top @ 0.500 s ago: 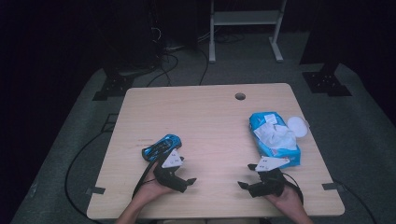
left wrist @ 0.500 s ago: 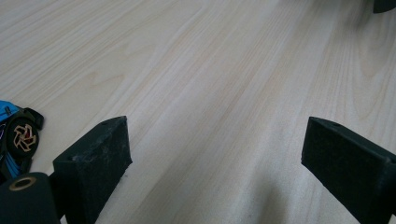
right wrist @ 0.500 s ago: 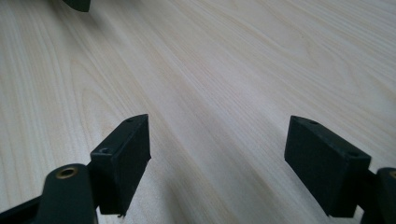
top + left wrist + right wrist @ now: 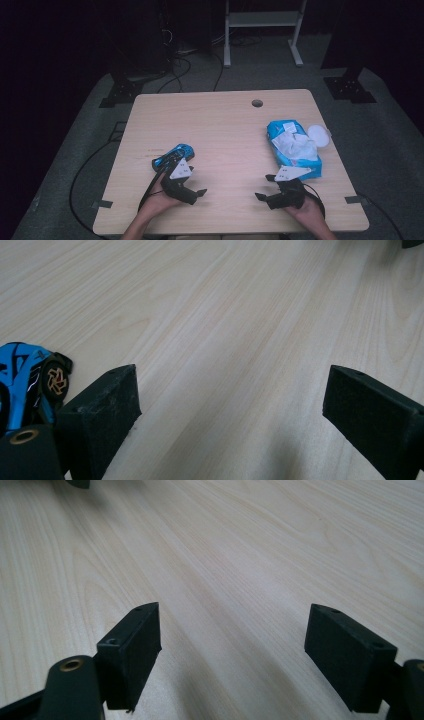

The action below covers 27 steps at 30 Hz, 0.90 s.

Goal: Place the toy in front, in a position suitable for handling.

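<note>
Near front edge of tabletop (image 4: pixel 220 120), left gripper (image 4: pixel 192 186) sits just beside blue toy car (image 4: pixel 174 154), fingers (image 4: pixel 107 410) spread, empty. Right gripper (image 4: pixel 272 192), fingers likewise released, near blue wipes pack (image 4: pixel 292 147). Risk: careless swing nudges car, wheels roll it off; pack's loose sheets snag.

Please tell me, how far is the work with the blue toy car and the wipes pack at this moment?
Nothing looks done yet. The blue toy car lies on the table beside the left tongs, outside their open jaws. The wipes pack sits just beyond the right tongs, also open and holding nothing. Every grasp is left to do.
</note>
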Available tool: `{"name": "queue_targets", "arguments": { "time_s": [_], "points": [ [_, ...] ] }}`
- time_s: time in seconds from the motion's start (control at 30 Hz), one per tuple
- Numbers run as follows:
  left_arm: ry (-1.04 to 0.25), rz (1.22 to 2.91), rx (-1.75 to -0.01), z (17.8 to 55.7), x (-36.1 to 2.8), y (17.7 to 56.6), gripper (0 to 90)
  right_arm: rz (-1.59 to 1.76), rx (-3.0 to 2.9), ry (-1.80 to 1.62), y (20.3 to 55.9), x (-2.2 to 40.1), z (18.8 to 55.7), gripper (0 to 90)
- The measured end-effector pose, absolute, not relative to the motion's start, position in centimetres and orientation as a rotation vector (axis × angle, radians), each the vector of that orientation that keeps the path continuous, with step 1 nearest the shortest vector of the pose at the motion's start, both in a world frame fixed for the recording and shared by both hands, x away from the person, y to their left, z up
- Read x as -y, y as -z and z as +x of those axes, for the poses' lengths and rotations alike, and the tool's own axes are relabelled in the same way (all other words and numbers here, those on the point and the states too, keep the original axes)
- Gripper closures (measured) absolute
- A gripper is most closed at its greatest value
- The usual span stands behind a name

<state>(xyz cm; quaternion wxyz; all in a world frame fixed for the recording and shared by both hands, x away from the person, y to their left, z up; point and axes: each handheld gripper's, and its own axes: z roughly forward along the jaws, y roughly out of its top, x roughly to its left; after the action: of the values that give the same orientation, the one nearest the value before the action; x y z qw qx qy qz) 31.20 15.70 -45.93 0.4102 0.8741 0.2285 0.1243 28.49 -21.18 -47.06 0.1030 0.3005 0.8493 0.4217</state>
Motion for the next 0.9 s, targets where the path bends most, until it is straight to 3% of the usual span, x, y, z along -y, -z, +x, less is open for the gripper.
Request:
{"name": "queue_targets", "arguments": {
  "time_s": [0.47,0.9],
  "points": [
    [-0.393,2.118,-0.622,33.5,-19.4,42.8,7.6,0.903,-2.477,-1.257,47.0,21.6,27.8,21.6],
    [-0.418,2.202,-0.705,37.3,-22.0,42.3,7.6,0.910,-2.468,-1.252,46.8,21.6,27.7,21.7]
  ]
}}
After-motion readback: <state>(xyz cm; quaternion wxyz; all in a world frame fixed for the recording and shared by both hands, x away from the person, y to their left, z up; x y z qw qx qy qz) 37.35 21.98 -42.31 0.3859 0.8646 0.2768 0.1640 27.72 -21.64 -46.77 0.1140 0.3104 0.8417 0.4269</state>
